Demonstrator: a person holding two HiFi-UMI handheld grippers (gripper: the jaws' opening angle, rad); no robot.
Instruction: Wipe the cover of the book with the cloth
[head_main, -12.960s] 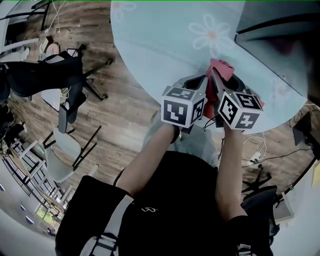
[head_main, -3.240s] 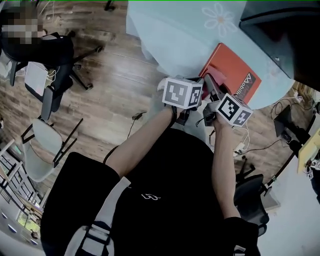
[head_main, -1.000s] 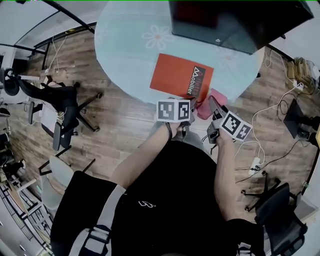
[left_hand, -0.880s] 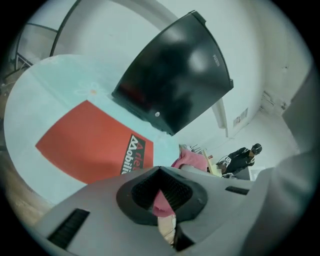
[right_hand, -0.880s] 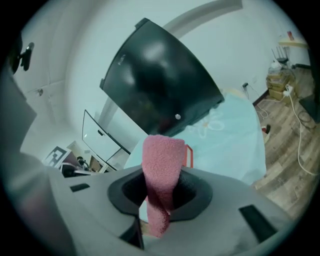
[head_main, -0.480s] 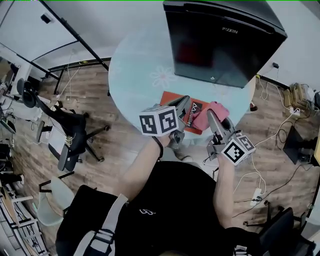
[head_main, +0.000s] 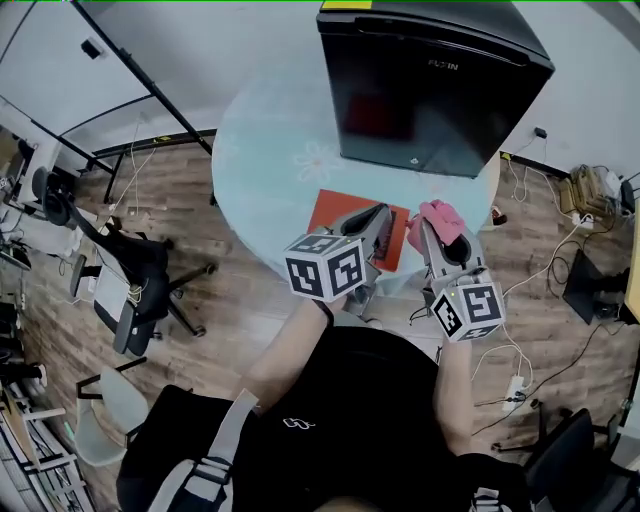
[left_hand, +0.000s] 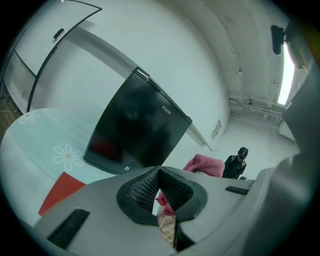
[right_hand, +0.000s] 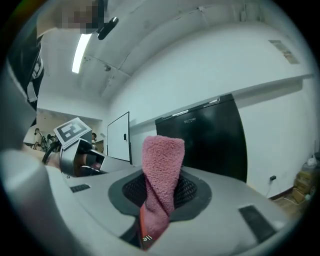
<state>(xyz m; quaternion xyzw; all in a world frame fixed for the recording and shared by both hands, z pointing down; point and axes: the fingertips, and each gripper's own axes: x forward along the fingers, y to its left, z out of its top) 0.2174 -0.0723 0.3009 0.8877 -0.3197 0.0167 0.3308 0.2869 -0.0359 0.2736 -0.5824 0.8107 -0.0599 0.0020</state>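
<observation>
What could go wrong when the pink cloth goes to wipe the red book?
1. The red book seems to lie close to the near edge of the table, and the left gripper is shut on nothing, so nothing steadies the book. A hard wipe might slide it off.
2. The right gripper pinches only a folded strip of the pink cloth. Rubbing could tug it loose.

Table (head_main: 262, 150): mini fridge (head_main: 430, 85) on its far side, book (head_main: 335, 212) near its front edge
Left gripper (head_main: 378, 215): over the book's right part
Cloth (head_main: 438, 215): between the right gripper (head_main: 428, 232) jaws, right of the book
Chair (head_main: 140, 290): on the floor, left of the table
</observation>
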